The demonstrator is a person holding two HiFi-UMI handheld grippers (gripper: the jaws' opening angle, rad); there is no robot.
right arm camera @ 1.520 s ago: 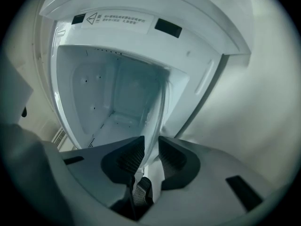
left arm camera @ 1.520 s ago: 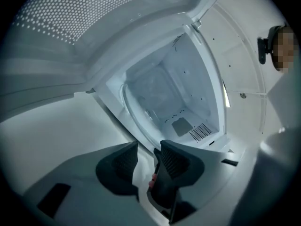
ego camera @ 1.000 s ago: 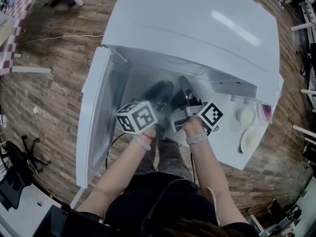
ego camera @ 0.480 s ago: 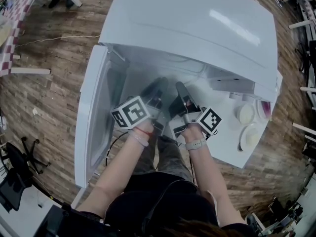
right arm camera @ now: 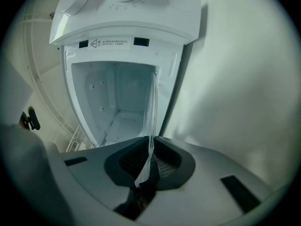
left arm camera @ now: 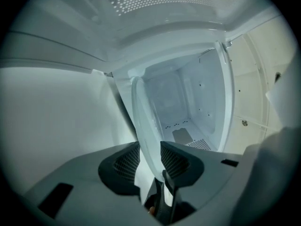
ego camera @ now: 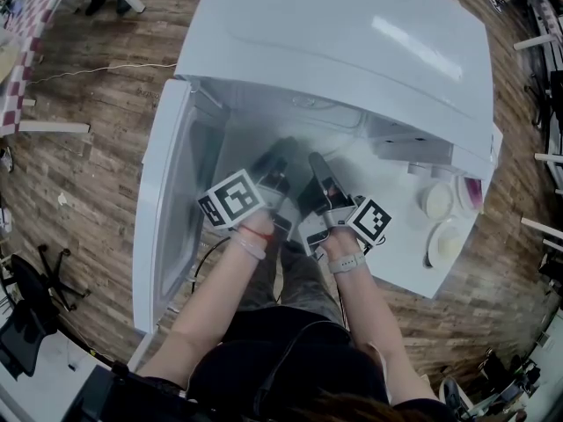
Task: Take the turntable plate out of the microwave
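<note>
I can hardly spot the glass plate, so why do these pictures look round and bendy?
Left gripper view: wide lens curves the microwave walls, blackens corners; clear turntable plate shows as a pale rim. Right gripper view: plate edge-on, a thin streak. Head view: glare on the microwave top.

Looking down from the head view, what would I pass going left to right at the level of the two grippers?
Open microwave door → left gripper → right gripper → small round dishes at the table's right end.
</note>
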